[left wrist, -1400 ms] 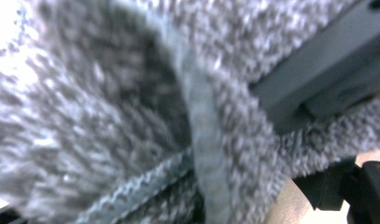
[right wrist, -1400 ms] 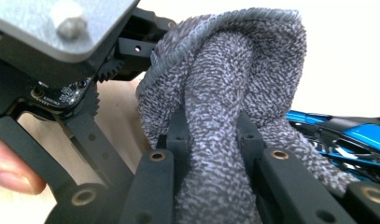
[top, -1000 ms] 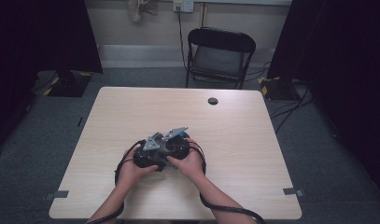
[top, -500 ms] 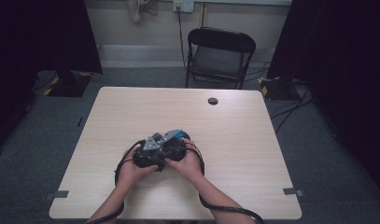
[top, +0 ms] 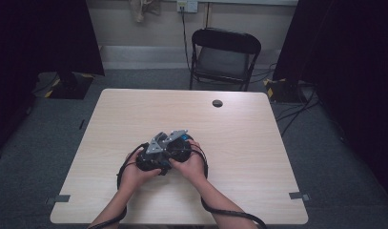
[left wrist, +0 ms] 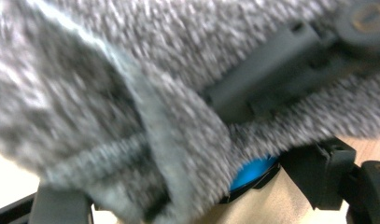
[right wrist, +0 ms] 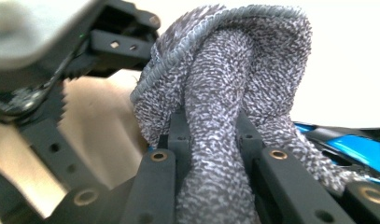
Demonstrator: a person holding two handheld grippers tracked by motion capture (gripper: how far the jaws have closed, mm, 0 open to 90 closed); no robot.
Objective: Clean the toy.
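Grey knitted cloth (right wrist: 225,112) sat bunched between both grippers low over the bench (top: 258,143), the right gripper (right wrist: 211,140) pinching a fold tight and the left gripper (top: 151,155) seemingly spread inside it (blurred view), so turning or stretching probably came next.

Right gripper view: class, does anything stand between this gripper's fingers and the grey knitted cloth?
Nothing visible does. The right gripper is shut on the grey knitted cloth, which bunches up between its fingers. The left gripper stands close beside it.
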